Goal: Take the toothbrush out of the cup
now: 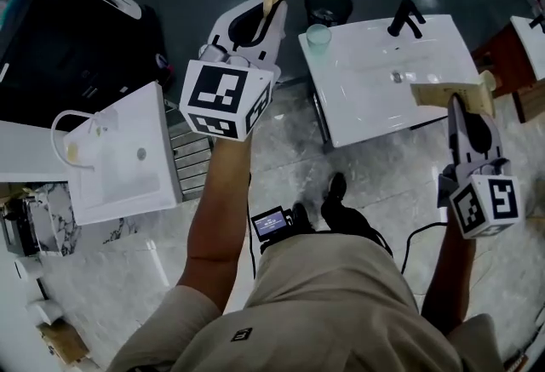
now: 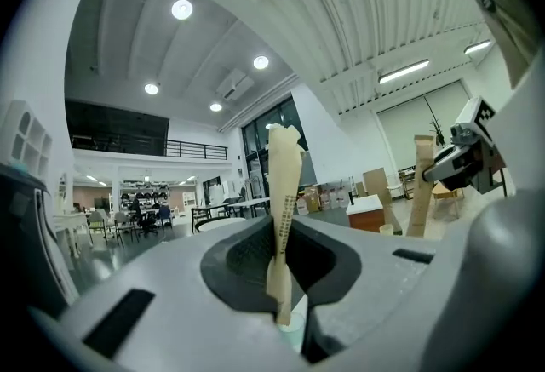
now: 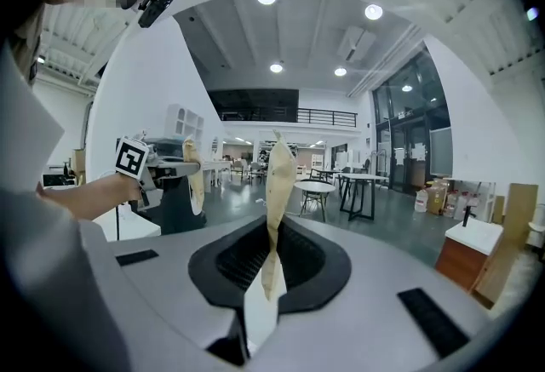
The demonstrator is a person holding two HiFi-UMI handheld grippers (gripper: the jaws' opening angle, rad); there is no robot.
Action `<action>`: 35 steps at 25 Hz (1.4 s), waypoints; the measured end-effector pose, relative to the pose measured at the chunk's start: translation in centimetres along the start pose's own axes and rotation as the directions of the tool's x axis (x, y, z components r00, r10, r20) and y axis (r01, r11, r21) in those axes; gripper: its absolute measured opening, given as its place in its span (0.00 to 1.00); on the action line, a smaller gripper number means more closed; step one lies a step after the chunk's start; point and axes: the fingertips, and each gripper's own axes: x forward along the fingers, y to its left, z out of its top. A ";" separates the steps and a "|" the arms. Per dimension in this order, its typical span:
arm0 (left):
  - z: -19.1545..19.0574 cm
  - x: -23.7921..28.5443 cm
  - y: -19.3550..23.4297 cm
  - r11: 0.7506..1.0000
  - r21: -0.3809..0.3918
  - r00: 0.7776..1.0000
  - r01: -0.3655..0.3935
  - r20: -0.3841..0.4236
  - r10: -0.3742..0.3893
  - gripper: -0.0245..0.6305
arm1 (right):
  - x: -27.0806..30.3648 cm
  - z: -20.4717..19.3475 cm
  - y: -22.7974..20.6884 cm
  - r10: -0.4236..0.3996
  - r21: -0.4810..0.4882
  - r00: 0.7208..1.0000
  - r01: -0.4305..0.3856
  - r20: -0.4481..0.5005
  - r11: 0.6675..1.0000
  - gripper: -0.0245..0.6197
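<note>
A pale green translucent cup [image 1: 318, 36] stands on the back left corner of a white washbasin [image 1: 366, 98]; no toothbrush shows in it. My left gripper [image 1: 271, 2] is held up left of the cup, shut on a tan paper strip [image 2: 283, 191] with small print, which stands upright between the jaws. My right gripper [image 1: 461, 102] hovers by the basin's right edge, shut on a crumpled tan paper piece [image 3: 277, 183]. In the left gripper view my left gripper [image 2: 282, 277] pinches the strip low down. My right gripper [image 3: 271, 270] does the same in its own view.
A black faucet [image 1: 404, 19] rises at the basin's back. Another white basin [image 1: 119, 159] lies to the left, and a black bin [image 1: 328, 4] sits behind the cup. A small screen device [image 1: 272, 223] hangs at the person's waist above marble floor.
</note>
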 end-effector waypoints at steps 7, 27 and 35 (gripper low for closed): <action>4.9 -7.8 -2.2 0.997 0.070 0.998 0.030 0.050 -0.034 0.08 | -3.3 2.7 2.6 0.028 -0.013 0.998 -0.027 0.057 1.000 0.08; 5.2 -19.5 -9.0 0.998 0.023 0.999 0.053 0.007 -0.053 0.08 | -10.9 4.8 5.8 0.068 -0.017 0.989 -0.067 0.135 0.998 0.08; 4.9 -20.0 -10.3 0.998 0.022 0.998 0.056 0.001 -0.056 0.08 | -12.1 4.1 5.9 0.076 -0.034 0.989 -0.072 0.125 0.997 0.07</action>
